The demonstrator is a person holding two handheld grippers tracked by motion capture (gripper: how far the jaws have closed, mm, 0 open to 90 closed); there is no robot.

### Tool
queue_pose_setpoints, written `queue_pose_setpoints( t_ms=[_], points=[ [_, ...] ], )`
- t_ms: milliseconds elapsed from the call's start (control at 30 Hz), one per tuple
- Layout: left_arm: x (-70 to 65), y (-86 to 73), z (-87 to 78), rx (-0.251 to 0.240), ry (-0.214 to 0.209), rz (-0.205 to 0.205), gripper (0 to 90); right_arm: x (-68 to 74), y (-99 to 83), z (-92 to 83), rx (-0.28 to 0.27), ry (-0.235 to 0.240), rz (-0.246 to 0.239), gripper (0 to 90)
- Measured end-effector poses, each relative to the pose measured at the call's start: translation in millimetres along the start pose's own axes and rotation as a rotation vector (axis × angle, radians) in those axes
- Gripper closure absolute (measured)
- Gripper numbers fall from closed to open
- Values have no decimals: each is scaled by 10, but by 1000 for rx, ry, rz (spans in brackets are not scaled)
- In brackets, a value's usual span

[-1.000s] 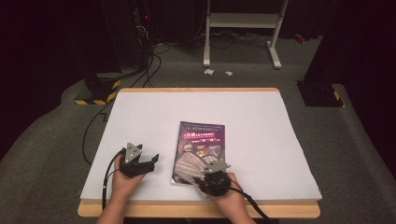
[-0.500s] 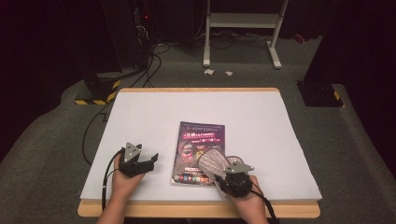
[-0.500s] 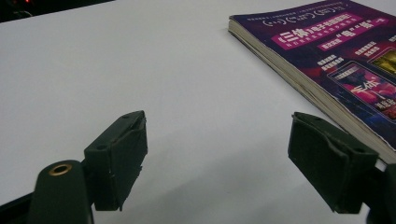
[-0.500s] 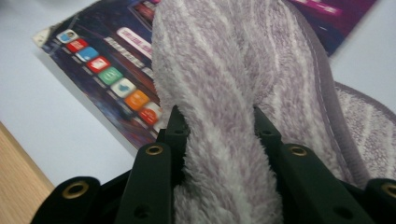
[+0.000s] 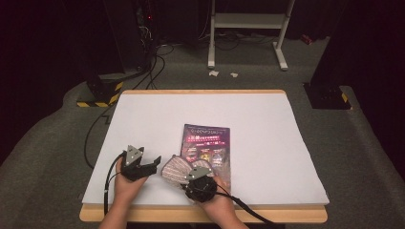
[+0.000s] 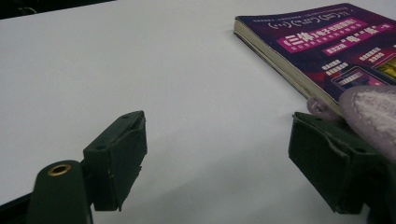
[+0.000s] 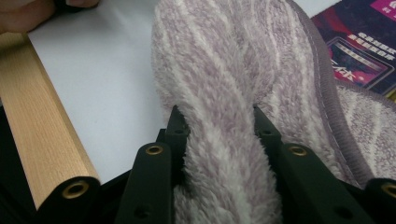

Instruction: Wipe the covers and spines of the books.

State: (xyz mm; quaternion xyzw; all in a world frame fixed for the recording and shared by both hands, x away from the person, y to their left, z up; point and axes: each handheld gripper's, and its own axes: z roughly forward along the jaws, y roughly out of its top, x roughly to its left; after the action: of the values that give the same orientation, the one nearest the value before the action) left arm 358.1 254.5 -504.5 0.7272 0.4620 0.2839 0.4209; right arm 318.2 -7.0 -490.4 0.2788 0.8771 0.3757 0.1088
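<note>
Gripping the cloth (image 5: 175, 168) over the book's (image 5: 206, 143) near edge, right gripper (image 5: 187, 174)

a lilac cloth (image 7: 224, 93) with pale stripes is showing beside a dark purple book (image 5: 207, 143) with pink lettering; the white tabletop (image 5: 267, 124) is edging into light wood.

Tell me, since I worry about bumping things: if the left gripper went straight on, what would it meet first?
Probably the purple cloth at the near corner of the book; the left gripper is open, and depth is unclear.
</note>
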Motion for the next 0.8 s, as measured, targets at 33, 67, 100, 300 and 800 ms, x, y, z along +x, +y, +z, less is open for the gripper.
queue_pose_setpoints(
  t_ms=[33,67,100,300,800],
  points=[
    [0,0,1,1,-1,1,195,-28,-11,-16,0,8,2,680],
    [0,0,1,1,-1,1,196,-40,-22,-27,0,8,6,680],
    [-2,0,1,2,0,0,196,-40,-22,-27,0,8,6,680],
    [-9,-1,1,-1,0,5,196,-234,-196,-222,1,-24,46,680],
    [-18,0,2,2,4,15,198,-719,-766,-815,-19,-170,209,681]
  ],
)
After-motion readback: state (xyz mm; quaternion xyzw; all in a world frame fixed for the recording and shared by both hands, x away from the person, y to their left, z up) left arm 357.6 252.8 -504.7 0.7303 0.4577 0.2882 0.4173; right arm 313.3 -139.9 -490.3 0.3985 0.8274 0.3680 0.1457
